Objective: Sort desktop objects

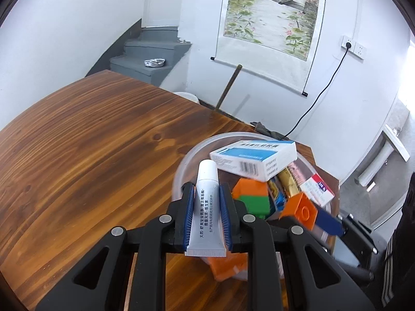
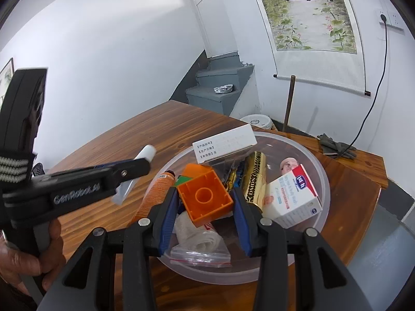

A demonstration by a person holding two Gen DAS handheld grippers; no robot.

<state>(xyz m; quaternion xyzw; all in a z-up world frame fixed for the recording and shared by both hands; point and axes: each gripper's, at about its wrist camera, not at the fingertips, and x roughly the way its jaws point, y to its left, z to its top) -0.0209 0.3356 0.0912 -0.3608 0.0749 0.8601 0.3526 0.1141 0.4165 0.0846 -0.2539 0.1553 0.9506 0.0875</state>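
Left gripper (image 1: 206,189) clamped on a small white squeeze tube with a white cap (image 1: 206,202), held over the near-left rim of a clear round plastic bowl (image 2: 321,181) on the wooden counter (image 1: 90,142). Right gripper (image 2: 205,194) grips an orange hollow plastic building block (image 2: 205,197), held over the bowl. In the bowl: blue-white carton (image 1: 255,158), red-white box (image 2: 293,197), gold packet (image 2: 255,178), orange tube (image 2: 155,194).

Held tube and block over a full bowl

White squeeze tube (image 1: 206,208) stands lengthwise at lower centre, cap up; hollow orange plastic block (image 2: 205,197) tilts at centre, above the clear plastic bowl (image 2: 321,171).
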